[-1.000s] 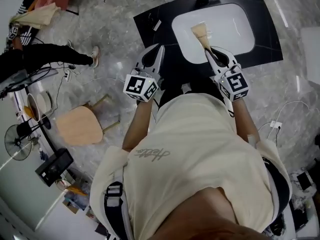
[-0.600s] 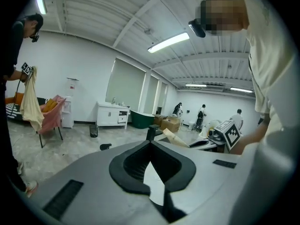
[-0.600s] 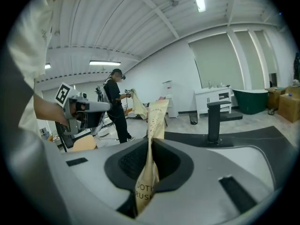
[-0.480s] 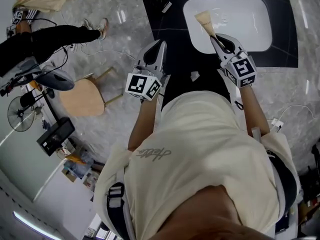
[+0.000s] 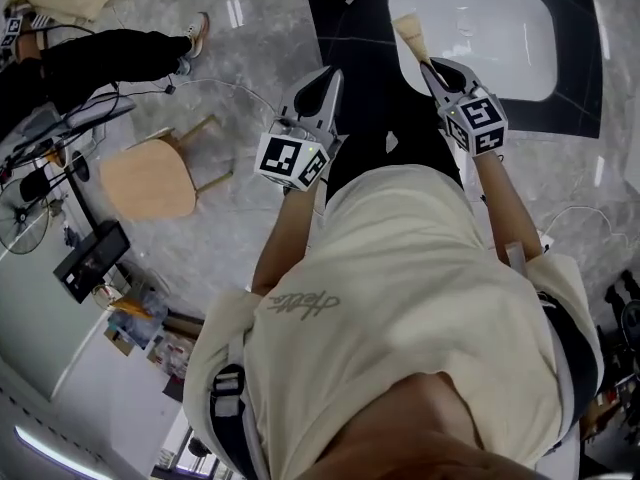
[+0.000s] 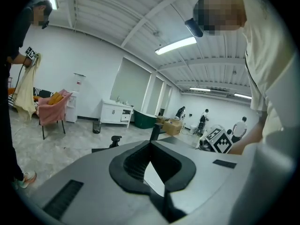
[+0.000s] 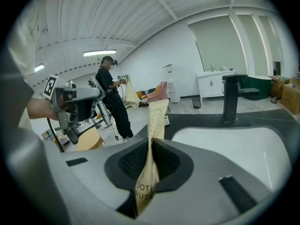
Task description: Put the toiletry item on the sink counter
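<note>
The toiletry item is a flat beige toothbrush packet (image 5: 407, 34) with dark print (image 7: 154, 121). My right gripper (image 5: 431, 65) is shut on its lower end, and the packet sticks out forward over the left rim of the white sink basin (image 5: 500, 23). The basin is set in a black counter (image 5: 352, 30). In the right gripper view the packet stands between the jaws of the right gripper (image 7: 152, 143). My left gripper (image 5: 329, 74) hangs left of the counter's front corner, shut (image 6: 152, 140), with nothing held.
A black faucet (image 7: 229, 104) rises behind the basin. A small white tag (image 5: 390, 143) lies below the counter's front edge. A round wooden stool (image 5: 148, 180) stands to the left on the marble floor. A person in black (image 5: 90, 63) stands at the far left, near cables.
The right gripper and packet have shifted from over the basin toward its left rim. The left gripper has stayed shut beside it. The head view has swung, with the sink now further right.
</note>
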Available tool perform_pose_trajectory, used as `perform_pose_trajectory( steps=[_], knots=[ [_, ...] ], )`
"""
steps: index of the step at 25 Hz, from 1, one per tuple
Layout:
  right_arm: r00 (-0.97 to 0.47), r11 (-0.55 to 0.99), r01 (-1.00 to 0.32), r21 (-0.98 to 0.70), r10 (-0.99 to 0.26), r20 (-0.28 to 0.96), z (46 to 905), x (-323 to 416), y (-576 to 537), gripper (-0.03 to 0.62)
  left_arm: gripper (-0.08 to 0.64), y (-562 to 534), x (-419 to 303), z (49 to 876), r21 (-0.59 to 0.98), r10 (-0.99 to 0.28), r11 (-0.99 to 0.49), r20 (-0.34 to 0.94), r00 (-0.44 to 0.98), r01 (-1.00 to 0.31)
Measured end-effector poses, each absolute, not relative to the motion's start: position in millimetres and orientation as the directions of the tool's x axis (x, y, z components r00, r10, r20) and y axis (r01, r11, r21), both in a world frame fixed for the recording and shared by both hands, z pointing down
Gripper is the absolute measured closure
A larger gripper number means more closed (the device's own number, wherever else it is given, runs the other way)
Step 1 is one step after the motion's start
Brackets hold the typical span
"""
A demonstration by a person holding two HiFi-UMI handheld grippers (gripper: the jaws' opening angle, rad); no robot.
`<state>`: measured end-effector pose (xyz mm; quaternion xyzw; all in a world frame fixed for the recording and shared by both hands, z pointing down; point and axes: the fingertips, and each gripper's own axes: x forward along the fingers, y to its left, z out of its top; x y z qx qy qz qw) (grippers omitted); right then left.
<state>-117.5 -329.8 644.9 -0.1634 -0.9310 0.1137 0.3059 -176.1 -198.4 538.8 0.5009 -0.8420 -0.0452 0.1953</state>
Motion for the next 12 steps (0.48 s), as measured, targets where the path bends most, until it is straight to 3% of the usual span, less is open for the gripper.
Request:
perform_pose_trajectory(
  steps=[12],
  knots=[
    [-0.701, 0.939, 0.117, -0.323, 0.309, 0.643, 667, -152, -275, 0.568, 0.557, -142, -225, 537, 0.288, -0.896, 0.436, 0.228, -0.381, -0.853]
  ],
)
